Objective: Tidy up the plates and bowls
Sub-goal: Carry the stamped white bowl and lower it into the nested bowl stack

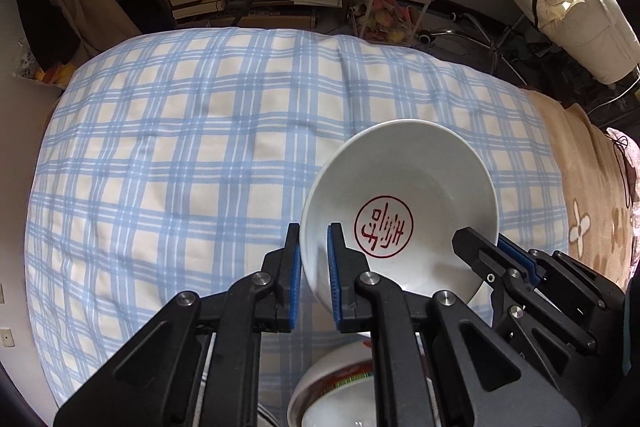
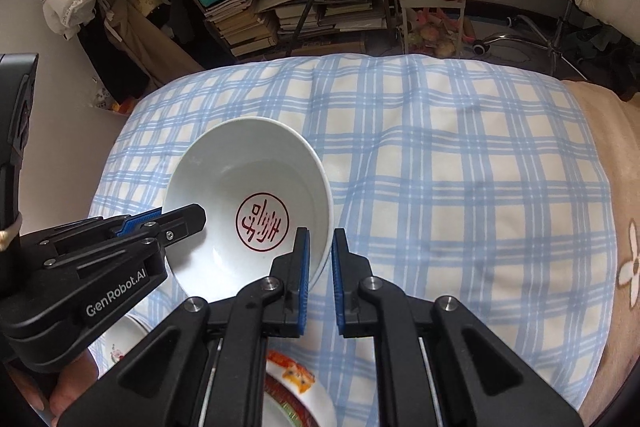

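Both grippers clamp the white bowl [image 1: 400,203] by its rim: your left gripper [image 1: 314,259] on one side, your right gripper [image 2: 320,259] on the opposite side, holding it tilted above the checked quilt [image 1: 180,147]. You seem to be carrying it for stacking, so next lower it level into the patterned bowl [image 1: 336,387] just below. Mind the plate [image 2: 296,387] beside it.

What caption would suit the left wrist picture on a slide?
Both grippers, left gripper and right gripper, pinch opposite rims of a white bowl with a red seal above a checked blue quilt.
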